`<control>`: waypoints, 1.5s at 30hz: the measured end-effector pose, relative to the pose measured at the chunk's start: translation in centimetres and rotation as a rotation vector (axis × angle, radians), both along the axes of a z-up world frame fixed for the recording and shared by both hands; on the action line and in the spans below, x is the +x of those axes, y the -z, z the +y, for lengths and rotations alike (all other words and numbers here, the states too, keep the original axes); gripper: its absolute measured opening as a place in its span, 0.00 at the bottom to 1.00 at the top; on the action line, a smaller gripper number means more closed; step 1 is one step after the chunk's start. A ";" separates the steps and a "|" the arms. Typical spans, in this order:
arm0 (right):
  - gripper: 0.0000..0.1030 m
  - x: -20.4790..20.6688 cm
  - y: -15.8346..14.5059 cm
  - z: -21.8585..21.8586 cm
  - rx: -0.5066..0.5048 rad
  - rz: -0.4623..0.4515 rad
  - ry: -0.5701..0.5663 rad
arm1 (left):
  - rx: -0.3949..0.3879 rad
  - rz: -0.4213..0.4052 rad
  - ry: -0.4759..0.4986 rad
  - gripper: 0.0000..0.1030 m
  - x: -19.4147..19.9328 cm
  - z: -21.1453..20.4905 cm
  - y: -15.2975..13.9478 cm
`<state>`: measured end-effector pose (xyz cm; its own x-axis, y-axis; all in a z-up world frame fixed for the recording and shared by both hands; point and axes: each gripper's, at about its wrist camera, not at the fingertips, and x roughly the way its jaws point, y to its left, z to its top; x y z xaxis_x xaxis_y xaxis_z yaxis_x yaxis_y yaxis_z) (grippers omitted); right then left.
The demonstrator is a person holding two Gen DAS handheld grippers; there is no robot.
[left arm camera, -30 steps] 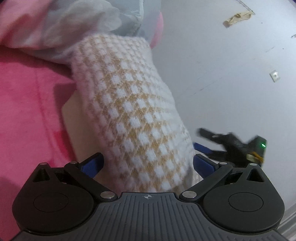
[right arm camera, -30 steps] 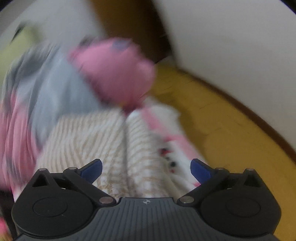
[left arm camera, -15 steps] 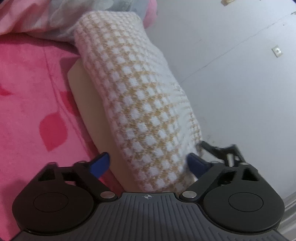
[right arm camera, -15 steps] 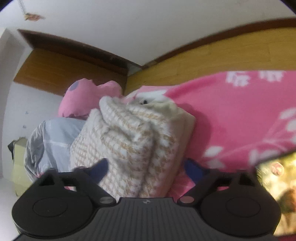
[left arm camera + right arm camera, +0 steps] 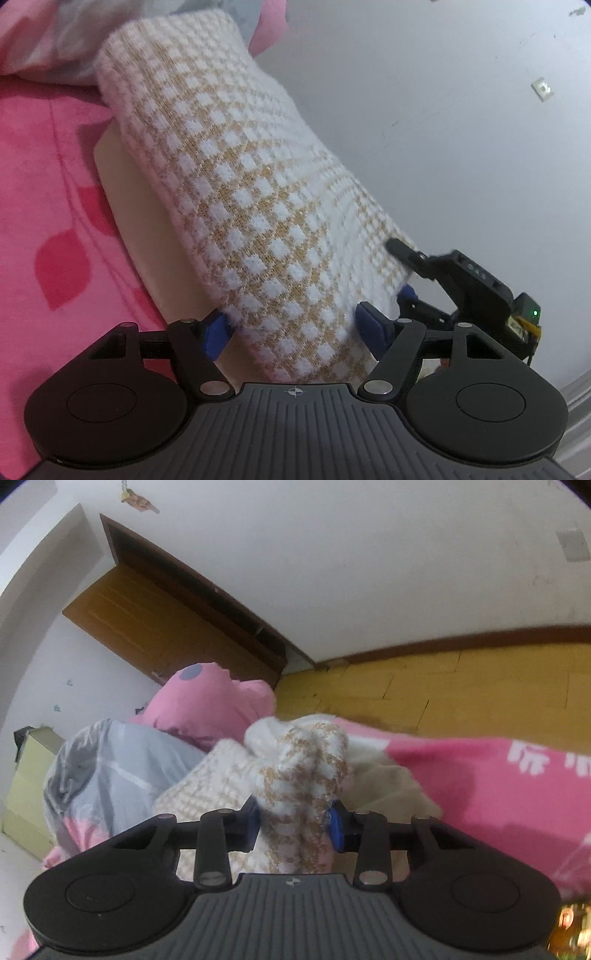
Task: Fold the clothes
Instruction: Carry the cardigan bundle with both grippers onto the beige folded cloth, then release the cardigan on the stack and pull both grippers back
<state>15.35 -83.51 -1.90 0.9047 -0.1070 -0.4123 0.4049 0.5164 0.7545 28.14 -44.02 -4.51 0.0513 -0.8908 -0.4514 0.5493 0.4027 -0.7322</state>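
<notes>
Half a second ago both grippers stood spread; now the right gripper [image 5: 295, 821] pinches a bunched fold of the checked knit garment [image 5: 258, 206]. The left gripper [image 5: 291, 328] has narrowed onto the garment's near end (which lies on the pink blanket [image 5: 48, 192]).

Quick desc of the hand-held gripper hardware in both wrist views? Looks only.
Identical pair: left hand-held gripper and right hand-held gripper have black linkage arms with silver pivot pins, blue finger pads, two round black discs, a ribbed dark-grey body and a small crosshair mark. No cables or sleeves visible.
</notes>
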 end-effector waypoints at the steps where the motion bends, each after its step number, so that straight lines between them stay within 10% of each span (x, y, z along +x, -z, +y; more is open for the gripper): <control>1: 0.38 0.0 0.9 -0.1 0.018 0.007 0.004 | -0.001 0.004 0.002 0.70 0.2 0.0 0.5; 11: 0.40 -2.6 2.0 -0.2 0.096 -0.027 0.044 | -0.027 -0.056 -0.007 0.81 2.0 4.8 -0.4; 16: 0.39 -3.9 -1.5 3.0 -0.165 -0.032 0.118 | -0.043 -0.193 -0.168 0.83 5.4 7.3 -3.8; 26: 0.39 1.8 -0.9 10.6 -0.496 0.041 -0.038 | 0.217 -0.475 -0.260 0.96 9.3 -4.9 -4.9; 33: 0.39 3.1 2.1 11.5 -0.507 0.118 -0.038 | 0.225 -0.296 -0.266 0.99 11.0 -4.3 -4.0; 36: 0.43 0.1 0.4 11.2 -0.396 0.078 -0.017 | 0.246 -0.288 -0.304 0.99 9.7 -2.1 -5.6; 45: 0.64 -12.3 -2.3 17.3 -0.501 0.163 -0.089 | 0.290 -0.458 -0.232 1.00 1.6 5.0 -10.6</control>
<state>3.09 -66.26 0.36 0.8475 -0.2526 -0.4668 0.4347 0.8350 0.3374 29.75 -38.98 6.10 0.4774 -0.6768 -0.5603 0.6576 0.6982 -0.2831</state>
